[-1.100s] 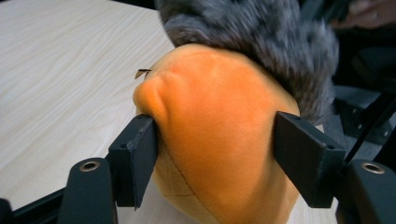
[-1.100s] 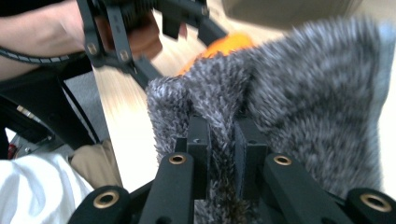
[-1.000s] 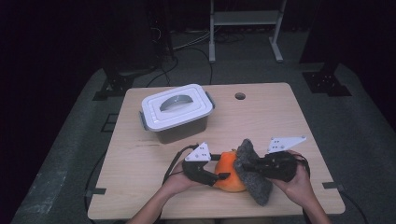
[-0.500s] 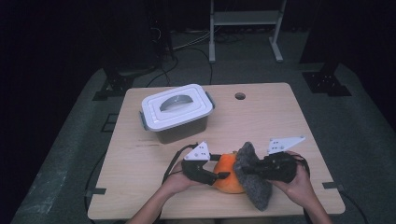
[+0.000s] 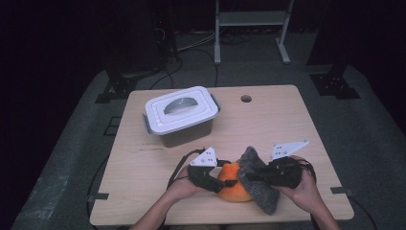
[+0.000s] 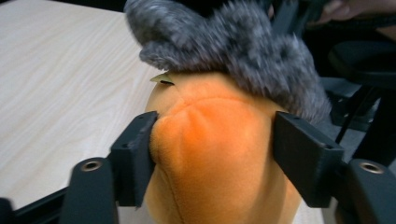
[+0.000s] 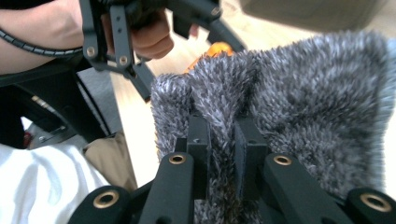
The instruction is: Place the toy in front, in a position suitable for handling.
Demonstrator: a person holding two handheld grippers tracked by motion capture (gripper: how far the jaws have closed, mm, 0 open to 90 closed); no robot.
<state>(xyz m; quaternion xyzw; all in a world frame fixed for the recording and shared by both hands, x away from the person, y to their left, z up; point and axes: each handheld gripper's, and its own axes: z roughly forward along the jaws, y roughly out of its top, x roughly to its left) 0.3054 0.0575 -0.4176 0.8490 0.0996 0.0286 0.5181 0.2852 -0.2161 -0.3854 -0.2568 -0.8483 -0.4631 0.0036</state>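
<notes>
**Two grips set, the grey cover only part-way over the orange toy**

Two grippers work at the near edge of the table [image 5: 297,124], in front of the lidded white storage box [image 5: 181,115]. To the near right of that box, the left gripper [image 6: 212,154] has its jaws pressed against both sides of an orange plush toy [image 6: 215,154], denting the soft fabric. Further right, the right gripper [image 7: 219,140] pinches a fold of grey fuzzy cloth [image 7: 299,102] tight between nearly touching jaws.

Judging by the layout, the cloth is being worked over or off the toy; it drapes the toy's far side while most of the orange face is bare, so the job looks roughly midway. The toy is smooth, seamed and squashy; the cloth is shaggy and limp.
</notes>
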